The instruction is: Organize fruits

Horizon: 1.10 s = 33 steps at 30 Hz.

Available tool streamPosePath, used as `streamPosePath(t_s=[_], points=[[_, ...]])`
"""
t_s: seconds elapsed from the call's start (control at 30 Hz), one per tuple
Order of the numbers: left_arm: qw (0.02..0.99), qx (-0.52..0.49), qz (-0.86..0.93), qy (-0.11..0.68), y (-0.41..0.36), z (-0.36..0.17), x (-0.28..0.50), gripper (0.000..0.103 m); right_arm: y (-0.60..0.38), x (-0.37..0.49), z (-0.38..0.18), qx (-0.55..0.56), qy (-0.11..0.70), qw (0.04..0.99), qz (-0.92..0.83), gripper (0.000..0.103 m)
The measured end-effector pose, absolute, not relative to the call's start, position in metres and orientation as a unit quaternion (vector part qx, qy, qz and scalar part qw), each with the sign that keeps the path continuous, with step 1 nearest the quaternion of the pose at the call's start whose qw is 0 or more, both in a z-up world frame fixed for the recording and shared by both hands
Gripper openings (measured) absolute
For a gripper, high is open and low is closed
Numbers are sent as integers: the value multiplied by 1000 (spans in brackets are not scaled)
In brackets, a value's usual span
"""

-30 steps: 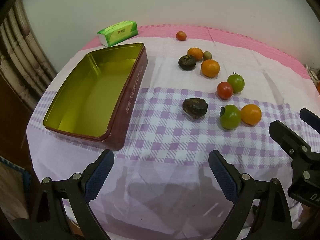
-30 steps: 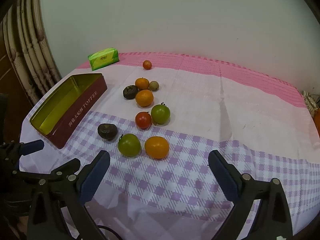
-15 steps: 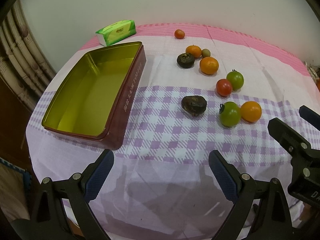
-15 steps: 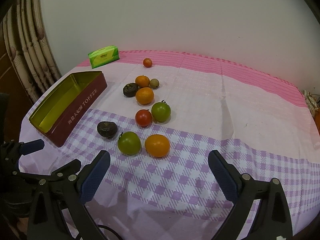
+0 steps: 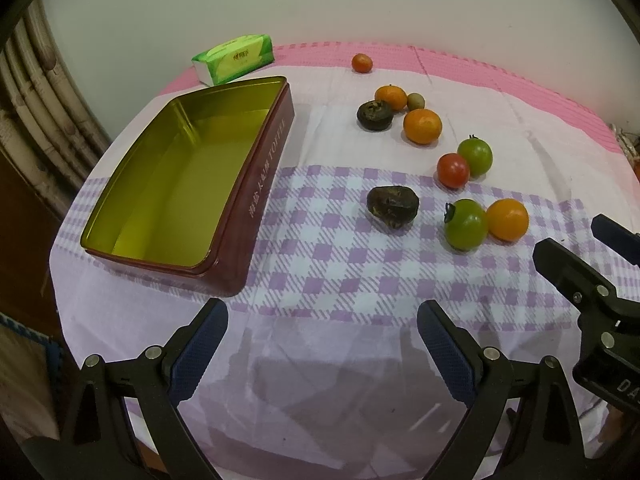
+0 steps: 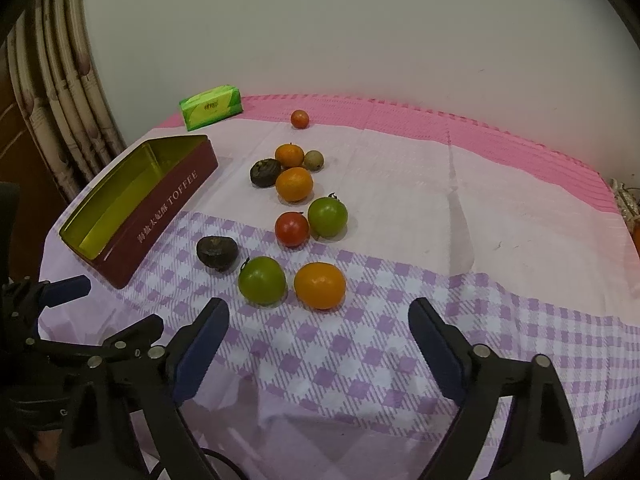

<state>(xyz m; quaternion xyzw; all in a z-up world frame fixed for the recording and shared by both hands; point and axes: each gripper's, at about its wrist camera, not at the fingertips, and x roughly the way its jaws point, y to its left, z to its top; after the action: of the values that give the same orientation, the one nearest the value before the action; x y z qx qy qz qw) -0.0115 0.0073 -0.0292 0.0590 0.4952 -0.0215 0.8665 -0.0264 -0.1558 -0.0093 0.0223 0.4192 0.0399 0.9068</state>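
An open maroon toffee tin point(image 5: 256, 208) point(image 6: 168, 208) with a gold inside lies empty on the left of the table. Several fruits lie loose to its right: a dark brown fruit point(image 5: 393, 202) point(image 6: 217, 253), a green tomato point(image 5: 466, 224) point(image 6: 262, 280), an orange fruit point(image 5: 507, 219) point(image 6: 320, 285), a red tomato point(image 5: 453, 170) point(image 6: 292, 229) and others behind. My left gripper point(image 5: 322, 346) is open and empty above the near table edge. My right gripper point(image 6: 318, 344) is open and empty, just short of the green tomato and orange fruit.
A green tissue pack point(image 5: 233, 58) point(image 6: 211, 107) lies at the back left by the wall. A small red fruit point(image 5: 362, 63) sits alone at the back. A curtain point(image 6: 52, 112) hangs at the left. The table is covered with a pink and purple checked cloth point(image 6: 440, 280).
Both grippers have drifted slightly; the fruits sit a little higher in the left view and a little lower and nearer in the right view. Nothing was gripped or moved.
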Motion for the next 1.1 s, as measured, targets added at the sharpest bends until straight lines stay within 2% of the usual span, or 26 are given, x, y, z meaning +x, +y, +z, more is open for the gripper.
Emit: streamPosePath(t_s=[0.3,0.43,0.63,0.73,0.9,1.1], points=[[865,53,-22,499,12,-33,-9,96,-151,-22,-21,19,434,899,48,80],[865,49,-21,499,15,-34,-6,96,-148,-16,-27,11,443,895,52,70],[863,45,-23,502,20,-35,0,95,-148,-1,-38,0,452,891,49,61],[863,44,-25,503,21,-35,6,94,-149,8,-44,-1,458,888,48,55],[860,48,-39,506,14,-35,18,91,-153,21,-51,4,457,888,44,52],[856,54,-58,511,3,-38,34,85,-156,33,-62,24,475,878,54,43]])
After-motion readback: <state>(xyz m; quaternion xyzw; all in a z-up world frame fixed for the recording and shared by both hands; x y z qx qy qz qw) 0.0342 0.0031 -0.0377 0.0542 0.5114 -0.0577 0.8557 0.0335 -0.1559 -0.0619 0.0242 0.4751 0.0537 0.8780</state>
